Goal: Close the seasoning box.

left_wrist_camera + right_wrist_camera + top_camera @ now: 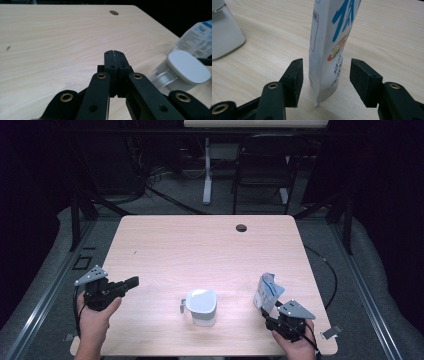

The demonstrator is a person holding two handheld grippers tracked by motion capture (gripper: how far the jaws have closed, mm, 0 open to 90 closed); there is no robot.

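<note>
Along the tabletop's [165, 245] near edge, left to right: left gripper [131, 283], jaws shut, empty; white lidded jug [201, 306], mid-edge; upright pouch [267, 291] near the right corner, between right gripper's [325, 80] open jaws, untouched. Risk: a one-sided squeeze likely topples it.

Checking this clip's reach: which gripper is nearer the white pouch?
Right. The right gripper has its open jaws either side of the white pouch, not pressing it. The left gripper, shut, is across the table, beyond the white container.

pouch [329, 42], printed text too blurred
</note>
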